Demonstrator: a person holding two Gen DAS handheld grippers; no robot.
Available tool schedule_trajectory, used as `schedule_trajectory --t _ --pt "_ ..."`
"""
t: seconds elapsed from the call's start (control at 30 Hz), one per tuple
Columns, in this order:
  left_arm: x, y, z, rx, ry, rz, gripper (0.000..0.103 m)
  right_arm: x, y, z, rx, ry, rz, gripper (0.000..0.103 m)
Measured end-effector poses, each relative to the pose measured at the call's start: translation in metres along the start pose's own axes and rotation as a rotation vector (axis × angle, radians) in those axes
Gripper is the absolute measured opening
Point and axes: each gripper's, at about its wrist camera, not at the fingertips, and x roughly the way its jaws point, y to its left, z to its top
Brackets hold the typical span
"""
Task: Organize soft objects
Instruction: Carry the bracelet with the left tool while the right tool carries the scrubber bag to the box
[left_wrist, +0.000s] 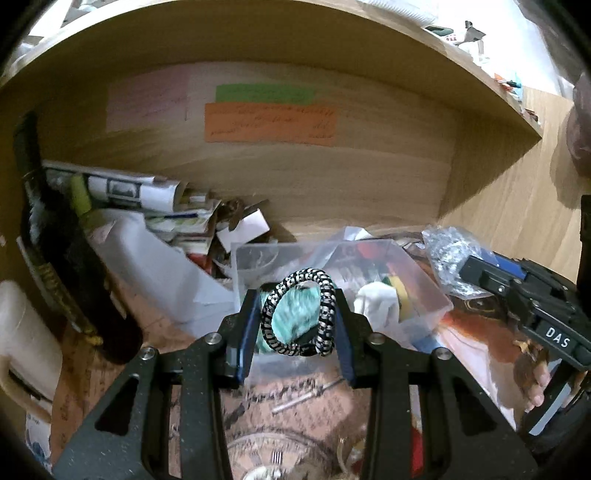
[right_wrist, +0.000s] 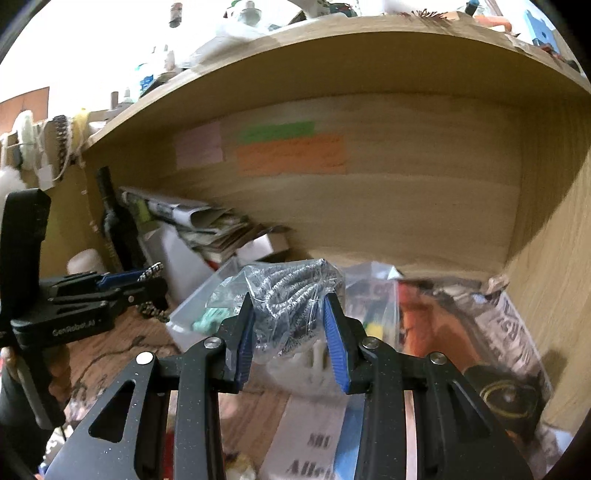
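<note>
My left gripper (left_wrist: 297, 314) is shut on a coil of black-and-white braided cord (left_wrist: 321, 314) and holds it above a clear plastic box (left_wrist: 421, 284) on the cluttered desk. A teal soft item (left_wrist: 295, 314) shows through the coil, inside the box. My right gripper (right_wrist: 290, 325) is shut on a clear plastic bag of silver-grey braided cord (right_wrist: 291, 295), held over the same box (right_wrist: 188, 314). The right gripper also shows at the right of the left wrist view (left_wrist: 476, 273), with its bag (left_wrist: 447, 254). The left gripper shows at the left of the right wrist view (right_wrist: 151, 288).
A wooden shelf (left_wrist: 332, 177) with orange, green and pink paper notes (left_wrist: 269, 122) rises behind the box. Folded papers (left_wrist: 147, 195), a dark bottle (left_wrist: 62, 258) and a white container (left_wrist: 22, 332) stand left. Magazines (right_wrist: 513, 332) lie right.
</note>
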Motion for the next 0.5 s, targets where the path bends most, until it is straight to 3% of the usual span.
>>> schedule_trajectory --t 0.2,0.5 --pt "0.033 -0.001 0.015 0.011 0.031 0.010 0.037 0.031 -0.004 0.011 -0.019 0.024 -0.027 0.032" --pt "0.094 0.004 0.017 -0.009 0.147 0.013 0.037 0.100 -0.011 -0.003 -0.058 0.165 -0.064 0.032"
